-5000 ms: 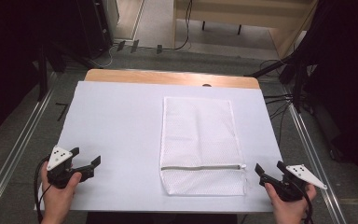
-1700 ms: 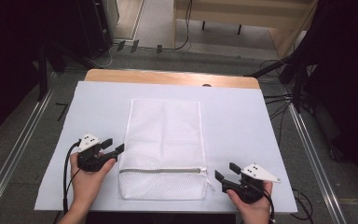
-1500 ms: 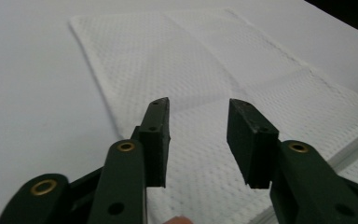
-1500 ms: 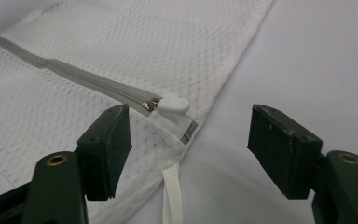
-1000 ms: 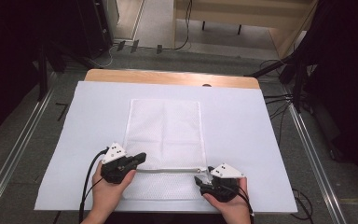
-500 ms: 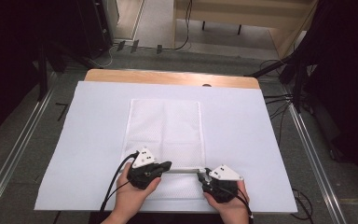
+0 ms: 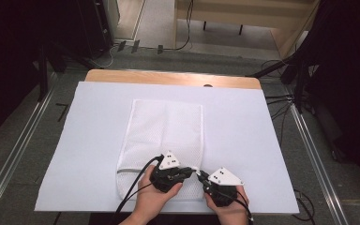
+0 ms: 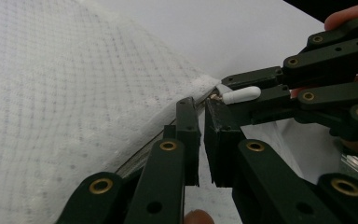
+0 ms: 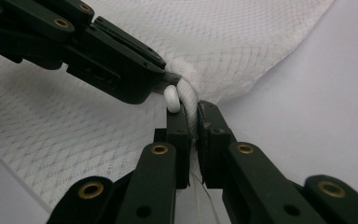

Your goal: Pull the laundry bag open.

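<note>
Here the white mesh laundry bag (image 7: 166,136) lies flat on the white sheet (image 7: 243,136) that covers the desk (image 7: 168,77), its zipped end toward the person. Its left part lies open to view, with the zipper line (image 7: 133,169) running along the near edge. The left claw (image 7: 187,172) sits over the bag's near right part; in the left gripper view its jaws are nearly together on the zipper seam (image 8: 168,135), just short of the white zipper pull (image 8: 240,94), though whether the pads actually press on it I cannot tell. Just to the right, almost tip to tip with it, the right claw (image 7: 202,177) has just been closing; in the right gripper view it is clenched on the bunched corner of the bag (image 9: 191,100), beside the pull (image 9: 171,99). Right of the bag the sheet lies bare.
</note>
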`<state>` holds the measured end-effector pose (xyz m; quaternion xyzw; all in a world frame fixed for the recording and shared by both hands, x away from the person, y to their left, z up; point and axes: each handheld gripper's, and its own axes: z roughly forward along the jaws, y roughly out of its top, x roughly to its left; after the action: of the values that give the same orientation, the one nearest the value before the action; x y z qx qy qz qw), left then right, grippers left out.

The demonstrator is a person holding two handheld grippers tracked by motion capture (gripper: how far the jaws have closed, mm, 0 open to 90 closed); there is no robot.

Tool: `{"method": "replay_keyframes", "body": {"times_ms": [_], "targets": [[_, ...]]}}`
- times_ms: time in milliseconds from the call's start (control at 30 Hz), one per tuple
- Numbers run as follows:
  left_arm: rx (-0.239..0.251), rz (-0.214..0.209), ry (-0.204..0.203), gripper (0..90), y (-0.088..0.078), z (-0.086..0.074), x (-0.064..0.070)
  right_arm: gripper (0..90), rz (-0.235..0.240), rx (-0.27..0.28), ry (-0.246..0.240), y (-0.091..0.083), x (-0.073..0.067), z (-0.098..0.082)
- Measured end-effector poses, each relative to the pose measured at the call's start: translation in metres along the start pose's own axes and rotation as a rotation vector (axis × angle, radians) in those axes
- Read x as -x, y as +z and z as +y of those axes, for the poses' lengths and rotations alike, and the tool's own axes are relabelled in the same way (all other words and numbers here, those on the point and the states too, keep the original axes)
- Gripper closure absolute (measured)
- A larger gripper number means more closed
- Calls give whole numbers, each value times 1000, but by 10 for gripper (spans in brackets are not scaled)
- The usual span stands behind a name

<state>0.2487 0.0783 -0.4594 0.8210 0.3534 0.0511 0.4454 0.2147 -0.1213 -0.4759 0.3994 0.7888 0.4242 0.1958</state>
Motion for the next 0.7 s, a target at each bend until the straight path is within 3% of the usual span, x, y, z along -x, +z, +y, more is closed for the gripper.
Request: {"method": "replay_keyframes", "body": {"times_ms": [167, 300, 367, 433, 533, 600, 667, 700], "targets": [[3, 1, -9, 854, 0, 0, -2, 851, 25, 2, 18, 1, 2, -1], [5, -18, -13, 776, -1, 0, 0, 850, 11, 7, 7, 0, -1, 0], [19, -63, -26, 749, -3, 1, 0, 851, -1, 12, 0, 0, -2, 1], [30, -78, -36, 679, -4, 1, 2, 852, -3, 15, -3, 0, -4, 2], [48, -72, -68, 588, -4, 3, 5, 853, -11, 15, -19, 2, -8, 2], [67, -59, -92, 577, -3, 4, 4, 854, -15, 12, -23, 2, -9, 2], [73, -76, -137, 532, -2, 7, 3, 854, -18, 11, -29, 1, -10, 2], [73, -76, -137, 506, -2, 7, 3, 854, -18, 11, -29, 1, -10, 2]]}}
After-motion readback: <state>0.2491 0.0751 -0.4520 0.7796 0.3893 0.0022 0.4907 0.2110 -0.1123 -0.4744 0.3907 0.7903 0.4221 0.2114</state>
